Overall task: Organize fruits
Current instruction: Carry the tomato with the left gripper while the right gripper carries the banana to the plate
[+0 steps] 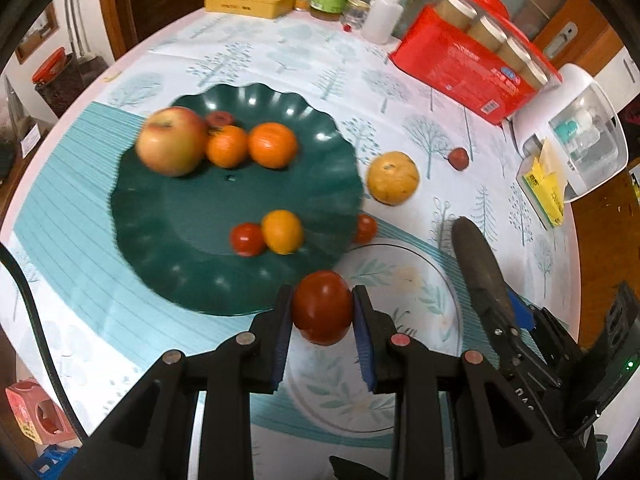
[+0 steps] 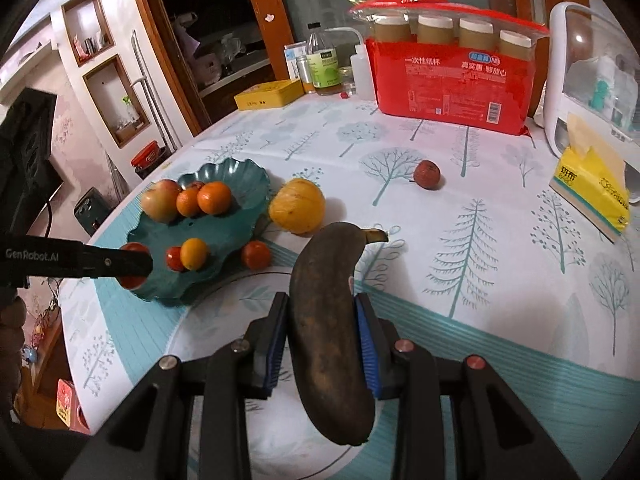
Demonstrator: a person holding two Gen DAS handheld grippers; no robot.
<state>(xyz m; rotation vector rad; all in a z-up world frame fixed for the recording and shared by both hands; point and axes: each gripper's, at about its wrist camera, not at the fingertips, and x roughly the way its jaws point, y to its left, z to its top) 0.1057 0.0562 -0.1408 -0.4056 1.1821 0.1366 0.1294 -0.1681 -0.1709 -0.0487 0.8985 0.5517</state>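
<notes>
My left gripper [image 1: 322,312] is shut on a red tomato [image 1: 322,307], held above the near rim of the dark green scalloped plate [image 1: 168,240]. On that plate lie an apple [image 1: 172,141], two oranges [image 1: 272,145], a small orange [image 1: 282,232] and a small tomato [image 1: 247,239]. My right gripper [image 2: 321,332] is shut on a dark, overripe banana [image 2: 328,320], lifted over a white patterned plate [image 2: 224,312]. In the right wrist view the left gripper [image 2: 134,270] with its tomato hangs over the green plate [image 2: 240,184]. A yellow fruit [image 2: 297,205], a small tomato [image 2: 256,255] and a small reddish fruit [image 2: 427,174] rest on the tablecloth.
A red pack of paper cups [image 2: 452,88], a white appliance [image 2: 592,80] and a yellow tissue pack [image 2: 592,192] stand at the back right. Bottles [image 2: 326,64] and a yellow tin [image 2: 268,94] line the far edge. The round table's edge curves along the left.
</notes>
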